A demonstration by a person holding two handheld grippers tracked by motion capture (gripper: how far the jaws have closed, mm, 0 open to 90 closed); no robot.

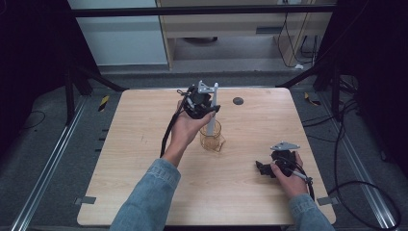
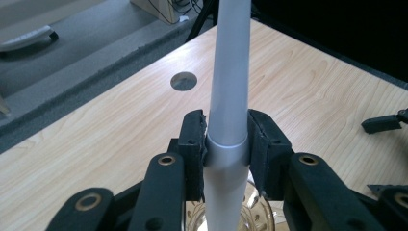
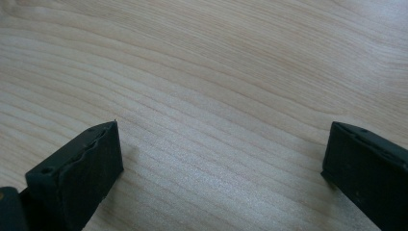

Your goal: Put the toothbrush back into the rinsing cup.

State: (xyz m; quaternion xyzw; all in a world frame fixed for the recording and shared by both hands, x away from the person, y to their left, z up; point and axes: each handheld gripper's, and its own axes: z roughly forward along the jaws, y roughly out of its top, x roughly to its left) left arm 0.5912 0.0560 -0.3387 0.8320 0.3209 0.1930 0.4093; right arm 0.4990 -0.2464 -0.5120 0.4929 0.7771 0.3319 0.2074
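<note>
Overhead, in the high view, the left gripper [image 1: 206,107] is held above a small clear glass cup [image 1: 211,135] near the middle of the tabletop [image 1: 139,159]. A long grey-white rod [image 1: 211,120] is pinched in its jaws and is pointed down into the cup's mouth; whether its tip has met the bottom cannot be told. The right gripper [image 1: 263,168] is rested on the tabletop, well apart from the cup, toward the near right corner. A dark round hole [image 1: 237,101] is seen in the tabletop beyond the cup.

Next, in the left gripper view, the rod [image 2: 230,96] is seen clamped between the two black pads [image 2: 195,144], which are pressed against its sides at a ringed joint. Below the jaws, the rim of the glass cup [image 2: 262,214] is seen around the rod's lower end, so the rod is judged to be partly entered. Lowering it fully and letting go appear to be left.

Lastly, in the right gripper view, the jaws are spread wide over bare tabletop [image 3: 216,72], and nothing is held between them.
</note>
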